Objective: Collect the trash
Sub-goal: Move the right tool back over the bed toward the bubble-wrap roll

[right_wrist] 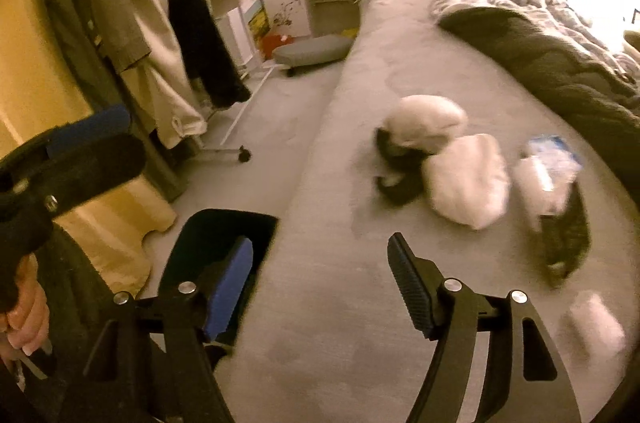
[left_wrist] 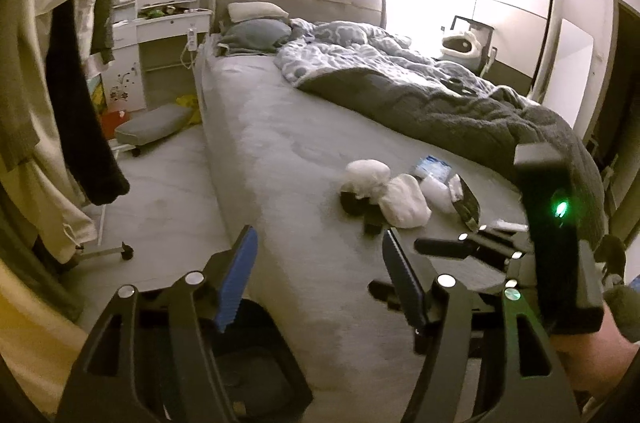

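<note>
Trash lies in a cluster on the grey bed (left_wrist: 280, 151): crumpled white wads (left_wrist: 368, 177) (right_wrist: 466, 179), a blue-and-white wrapper (left_wrist: 432, 169) (right_wrist: 550, 153), a dark flat packet (left_wrist: 468, 203) (right_wrist: 566, 243) and small black bits (left_wrist: 352, 203). A white scrap (right_wrist: 596, 327) lies nearer the right gripper. My left gripper (left_wrist: 316, 279) is open and empty above the bed's near edge, short of the cluster. My right gripper (right_wrist: 320, 283) is open and empty, also short of the cluster; it shows in the left wrist view (left_wrist: 560, 223) at right.
A black bin (right_wrist: 216, 255) (left_wrist: 256, 363) stands on the floor against the bed's near side. Clothes hang on a wheeled rack (left_wrist: 60, 63) at left. A rumpled duvet (left_wrist: 440, 91) covers the bed's far side. A white dresser (left_wrist: 168, 35) and grey cushion (left_wrist: 154, 123) sit beyond.
</note>
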